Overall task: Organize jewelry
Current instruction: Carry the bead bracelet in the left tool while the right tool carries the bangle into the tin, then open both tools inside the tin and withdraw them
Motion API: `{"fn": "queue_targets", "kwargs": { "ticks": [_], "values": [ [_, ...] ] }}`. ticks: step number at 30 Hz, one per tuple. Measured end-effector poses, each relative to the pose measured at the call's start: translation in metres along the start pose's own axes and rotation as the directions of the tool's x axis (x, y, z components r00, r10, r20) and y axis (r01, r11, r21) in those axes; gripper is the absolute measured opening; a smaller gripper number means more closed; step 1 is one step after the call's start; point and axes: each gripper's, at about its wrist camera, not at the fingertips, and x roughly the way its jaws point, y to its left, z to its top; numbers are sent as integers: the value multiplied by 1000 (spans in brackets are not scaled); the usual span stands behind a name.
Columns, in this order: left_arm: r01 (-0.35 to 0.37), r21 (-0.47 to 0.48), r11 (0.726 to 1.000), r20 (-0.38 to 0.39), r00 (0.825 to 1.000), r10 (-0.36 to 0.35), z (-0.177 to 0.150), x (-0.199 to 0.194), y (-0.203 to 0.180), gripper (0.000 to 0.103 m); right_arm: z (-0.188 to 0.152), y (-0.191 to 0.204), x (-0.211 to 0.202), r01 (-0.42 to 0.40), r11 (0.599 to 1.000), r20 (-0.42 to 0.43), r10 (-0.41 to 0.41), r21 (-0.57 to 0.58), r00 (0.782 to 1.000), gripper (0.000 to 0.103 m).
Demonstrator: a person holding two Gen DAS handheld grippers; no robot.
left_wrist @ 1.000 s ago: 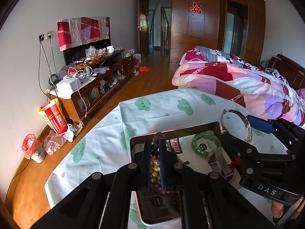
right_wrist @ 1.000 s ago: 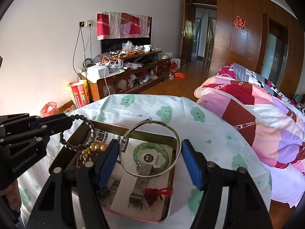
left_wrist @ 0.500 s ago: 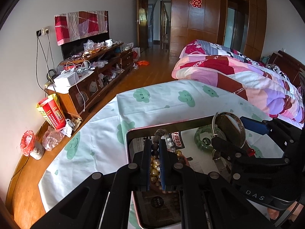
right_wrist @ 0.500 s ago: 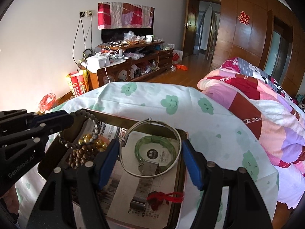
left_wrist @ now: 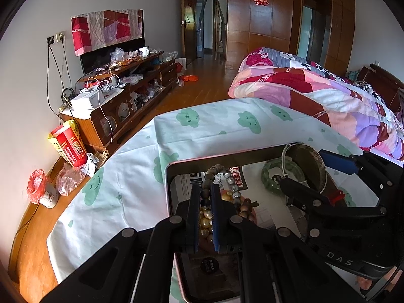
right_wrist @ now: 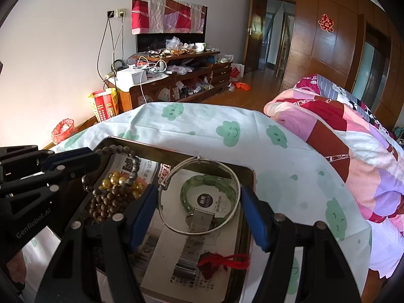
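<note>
My left tongs (left_wrist: pixel 204 202) are pinched nearly shut on a string of dark beads (left_wrist: pixel 217 170), which loops up over the tray (left_wrist: pixel 168 176). My right tongs (right_wrist: pixel 199 204) stand wide, their blue pads on either side of a silver bangle (right_wrist: pixel 236 184), gripping it above a green bracelet (right_wrist: pixel 188 189) lying on the paper in the tray. Gold and brown beads (right_wrist: pixel 111 197) are heaped beside it.
</note>
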Motion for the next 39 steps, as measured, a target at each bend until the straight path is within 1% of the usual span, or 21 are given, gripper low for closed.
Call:
{"fn": "queue_targets", "kwargs": {
  "ticks": [9,18,21,22,24,25,26,27,28,30,32,34,36,39],
  "values": [
    [-7,-8,1000,-22,1000,6,-5,6,4,7,-3,2,4,-1,1000,-12,1,0,1000,69],
    [-5,-13,1000,-16,1000,4,-6,5,5,7,-3,4,5,-5,1000,-16,5,-5,1000,70],
    [-13,-18,1000,-23,1000,13,-5,3,6,8,-3,5,5,-28,1000,-21,28,-6,999,70],
    [-21,-21,1000,-19,1000,21,-6,0,6,11,-4,5,4,-29,1000,-16,29,-6,999,70],
    [-48,-36,998,-17,999,47,-7,-6,9,31,-5,5,0,-24,1000,-6,24,-5,1000,70],
    [-63,-45,997,-16,998,62,-8,-9,11,57,-6,3,-3,-30,1000,-6,30,-1,1000,70],
    [-83,-55,995,-4,997,83,-11,-13,14,74,-7,2,-7,-34,999,-5,34,5,999,70],
    [-102,-68,992,19,994,104,-14,-20,17,76,-9,0,-11,-33,999,-1,33,9,999,72],
    [-99,-79,992,31,994,102,-18,-26,19,76,-13,-3,-17,-27,1000,1,27,12,1000,74],
    [-76,-108,991,20,997,78,-27,-33,24,76,-20,-8,-26,-21,1000,4,21,23,1000,76],
    [-79,-125,989,15,997,82,-35,-38,26,76,-31,-15,-36,-26,999,3,26,38,1000,76],
    [-79,-119,990,8,997,80,-45,-44,24,76,-41,-19,-45,-19,999,-3,19,45,1000,76],
    [-100,-109,989,10,995,101,-54,-51,19,76,-50,-21,-53,-14,999,-5,14,48,1000,76],
    [-109,-86,990,-2,994,109,-68,-59,10,76,-66,-21,-64,-1,999,-16,2,43,1000,76]
  ]
}}
